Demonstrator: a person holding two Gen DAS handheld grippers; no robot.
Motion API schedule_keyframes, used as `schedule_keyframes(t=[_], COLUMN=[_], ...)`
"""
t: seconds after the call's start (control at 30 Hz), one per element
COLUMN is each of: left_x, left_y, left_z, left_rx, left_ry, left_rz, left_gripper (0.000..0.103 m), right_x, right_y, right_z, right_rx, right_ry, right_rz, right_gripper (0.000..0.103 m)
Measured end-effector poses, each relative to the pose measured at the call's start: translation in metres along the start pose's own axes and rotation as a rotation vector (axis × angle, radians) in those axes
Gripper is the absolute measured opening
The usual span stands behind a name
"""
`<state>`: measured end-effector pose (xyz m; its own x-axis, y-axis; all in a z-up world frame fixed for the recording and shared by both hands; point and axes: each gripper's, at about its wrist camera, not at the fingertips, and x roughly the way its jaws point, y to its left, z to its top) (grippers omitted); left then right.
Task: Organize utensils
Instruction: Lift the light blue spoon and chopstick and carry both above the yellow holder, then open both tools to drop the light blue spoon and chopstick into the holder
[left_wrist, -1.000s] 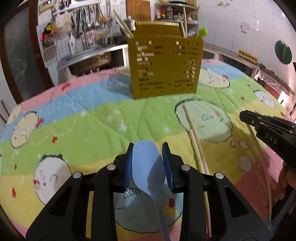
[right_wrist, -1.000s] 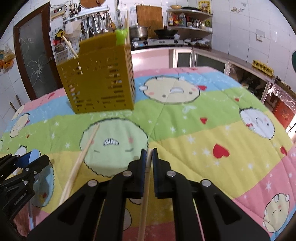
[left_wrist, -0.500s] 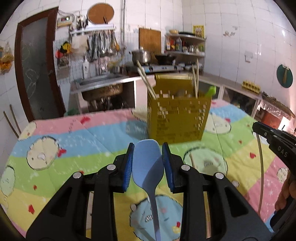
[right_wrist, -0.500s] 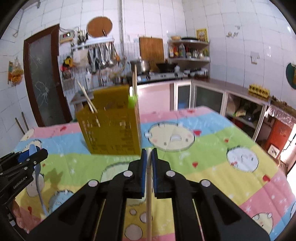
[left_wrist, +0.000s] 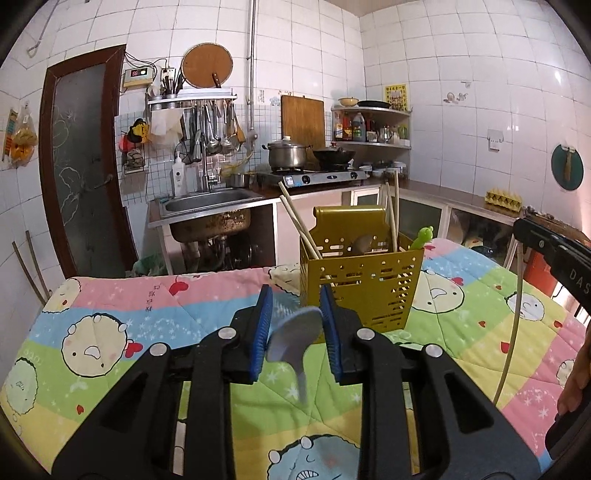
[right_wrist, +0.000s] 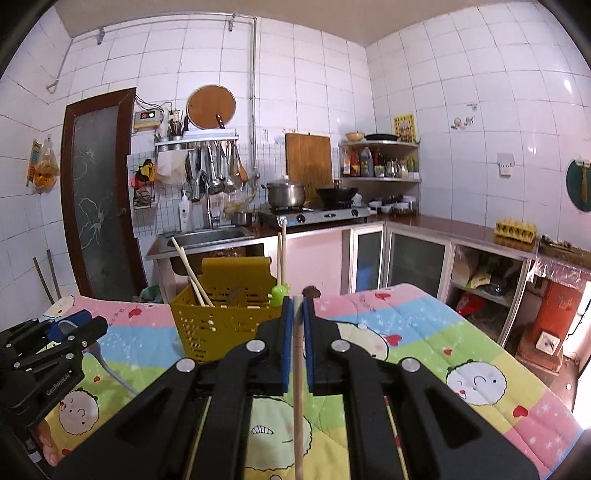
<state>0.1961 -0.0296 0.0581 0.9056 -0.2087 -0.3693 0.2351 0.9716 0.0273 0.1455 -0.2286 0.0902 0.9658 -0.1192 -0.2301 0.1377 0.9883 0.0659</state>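
Note:
My left gripper (left_wrist: 295, 314) is shut on a light blue spoon (left_wrist: 291, 334), held by its bowl with the handle hanging down, above the table in front of the yellow utensil caddy (left_wrist: 360, 286). My right gripper (right_wrist: 297, 314) is shut on a wooden chopstick (right_wrist: 297, 391) that hangs down, to the right of the caddy (right_wrist: 221, 317). The caddy holds several chopsticks (left_wrist: 297, 225) and a green utensil (left_wrist: 422, 236). The left gripper (right_wrist: 79, 325) shows at the left of the right wrist view, the right gripper (left_wrist: 526, 230) at the right of the left wrist view.
The table has a colourful cartoon quilt (left_wrist: 110, 325). Another chopstick (right_wrist: 395, 432) lies on it under my right gripper. Behind the table stand a sink (left_wrist: 207, 199), a stove with a pot (left_wrist: 288, 155) and counter cabinets (right_wrist: 417, 254).
Both grippers have lifted well above the table with their utensils. The views now look level at the caddy and kitchen. The spoon's bowl has tilted between the left jaws.

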Motion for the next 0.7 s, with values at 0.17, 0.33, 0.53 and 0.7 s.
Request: schedule_keyframes(t=[0.17,0.33,0.53,0.7], left_x=[0.007,0.008,0.005,-0.001], left_y=[0.001,0.003,0.0,0.001], left_z=[-0.001,-0.001,-0.001,0.005], left_rx=[-0.003,-0.009,0.009,0.007], left_ry=[0.018,0.023,0.007,-0.011], left_rz=[-0.016,-0.028,-0.031,-0.033], left_gripper=[0.005,0.005,0.005,0.005], right_x=[-0.002,-0.001,-0.001,-0.001], right_y=[0.0,0.002,0.005,0.006], right_z=[0.004,0.007,0.008,0.008], right_rx=[0.011,0.017,0.012,0.013], right_ry=[-0.018,-0.027,-0.03,-0.032], right_rz=[0.008,0.005,0.002,0.002], right_gripper=[0.006,0.006,0.006,0.006])
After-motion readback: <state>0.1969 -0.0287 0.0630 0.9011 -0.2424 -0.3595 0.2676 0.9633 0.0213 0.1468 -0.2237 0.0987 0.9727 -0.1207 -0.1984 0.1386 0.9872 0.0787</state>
